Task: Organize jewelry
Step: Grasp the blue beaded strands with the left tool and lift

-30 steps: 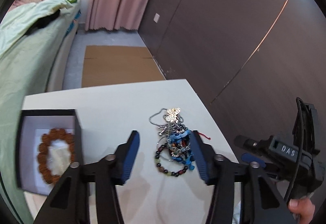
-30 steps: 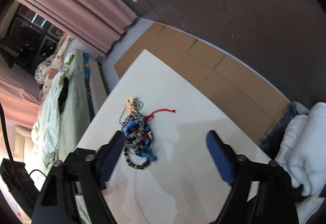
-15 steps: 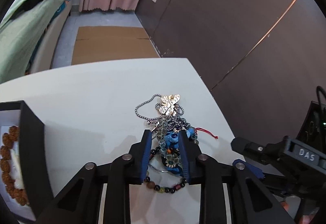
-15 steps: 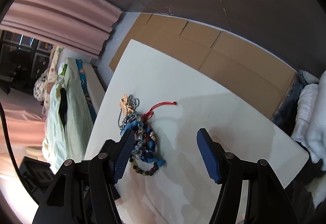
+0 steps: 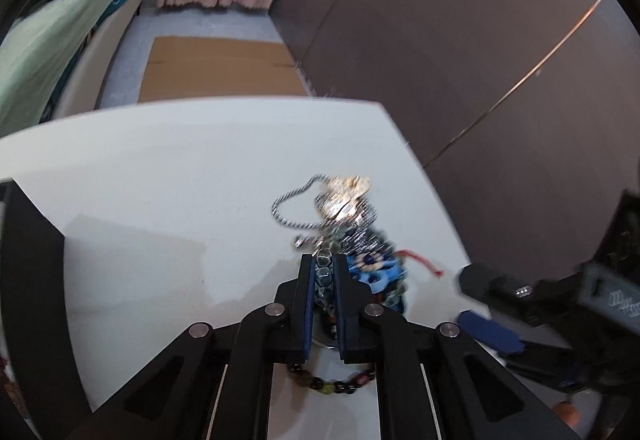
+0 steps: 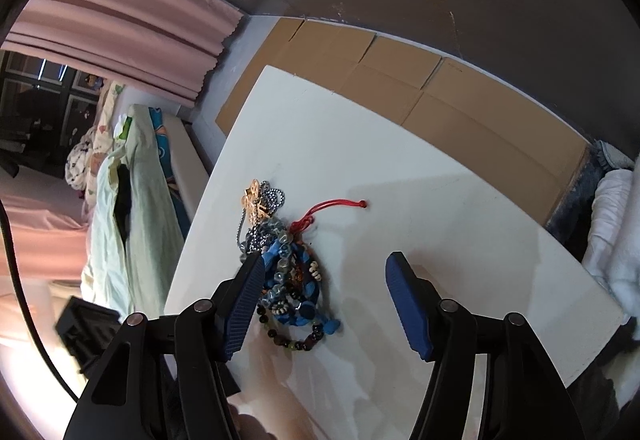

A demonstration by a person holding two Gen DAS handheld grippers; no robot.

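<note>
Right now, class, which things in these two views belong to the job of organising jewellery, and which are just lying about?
Belongs to the job:
- tangled jewellery pile
- clear-bead bracelet, pinched in the left gripper, whose jaws have just been closing
- right gripper, open beside the pile
- black jewellery box
- white table

Just lying about:
- flattened cardboard
- pink curtain
- green bedding

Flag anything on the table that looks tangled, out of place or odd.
The jewelry is one knotted heap on the white table: silver chain, blue pieces and bead bracelets overlap. The left gripper has just closed on a clear-bead strand still buried in it.
</note>
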